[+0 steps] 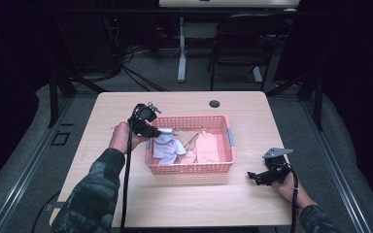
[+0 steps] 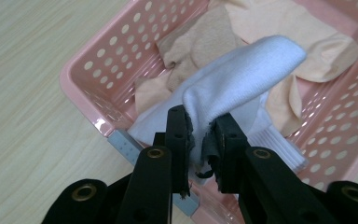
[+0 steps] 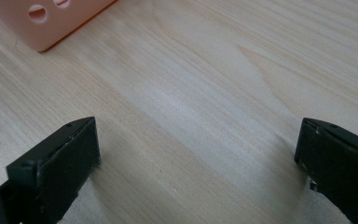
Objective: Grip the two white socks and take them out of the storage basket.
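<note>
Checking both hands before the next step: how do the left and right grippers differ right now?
The left gripper is shut on the white sock over the pink basket; the right gripper is open and holds nothing. The left is raised; the right sits low by the table. Both have black jaws.

The basket [image 1: 229, 138] sits on the table [image 1: 252, 116] just right of my left gripper [image 1: 156, 132]; the sock [image 1: 167, 145] lies in its near-left end, other cloths [image 1: 207, 145] beyond, my right gripper [image 1: 253, 177] well right.
</note>
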`<state>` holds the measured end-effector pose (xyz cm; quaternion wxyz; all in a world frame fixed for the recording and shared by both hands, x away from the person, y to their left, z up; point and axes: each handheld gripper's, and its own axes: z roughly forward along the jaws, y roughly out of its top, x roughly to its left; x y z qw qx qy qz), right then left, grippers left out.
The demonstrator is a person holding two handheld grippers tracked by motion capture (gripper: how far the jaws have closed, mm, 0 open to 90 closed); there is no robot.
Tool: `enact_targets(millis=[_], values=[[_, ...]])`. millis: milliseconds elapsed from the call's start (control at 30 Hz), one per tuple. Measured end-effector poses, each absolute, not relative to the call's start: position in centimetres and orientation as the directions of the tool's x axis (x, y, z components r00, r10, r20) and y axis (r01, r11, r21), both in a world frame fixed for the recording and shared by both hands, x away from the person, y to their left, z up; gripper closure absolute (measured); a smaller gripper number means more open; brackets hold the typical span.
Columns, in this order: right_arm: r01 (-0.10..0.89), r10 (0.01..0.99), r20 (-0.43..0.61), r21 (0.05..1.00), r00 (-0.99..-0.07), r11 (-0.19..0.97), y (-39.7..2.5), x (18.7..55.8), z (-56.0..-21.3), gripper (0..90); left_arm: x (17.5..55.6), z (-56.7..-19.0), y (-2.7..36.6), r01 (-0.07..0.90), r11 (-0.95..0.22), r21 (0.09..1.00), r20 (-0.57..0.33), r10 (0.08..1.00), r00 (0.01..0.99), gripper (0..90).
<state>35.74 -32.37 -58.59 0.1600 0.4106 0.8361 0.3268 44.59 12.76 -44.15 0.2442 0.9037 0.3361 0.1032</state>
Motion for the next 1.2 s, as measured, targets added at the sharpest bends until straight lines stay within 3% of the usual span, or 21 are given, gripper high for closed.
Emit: enact_targets(millis=[1200], values=[[0.582,0.79,-0.002,0.676,-0.613,0.452,-32.4,35.7,-58.6,0.0,44.0,-36.9,15.0,0.496,-0.605,0.623,0.093,0.687,0.721,80.0]])
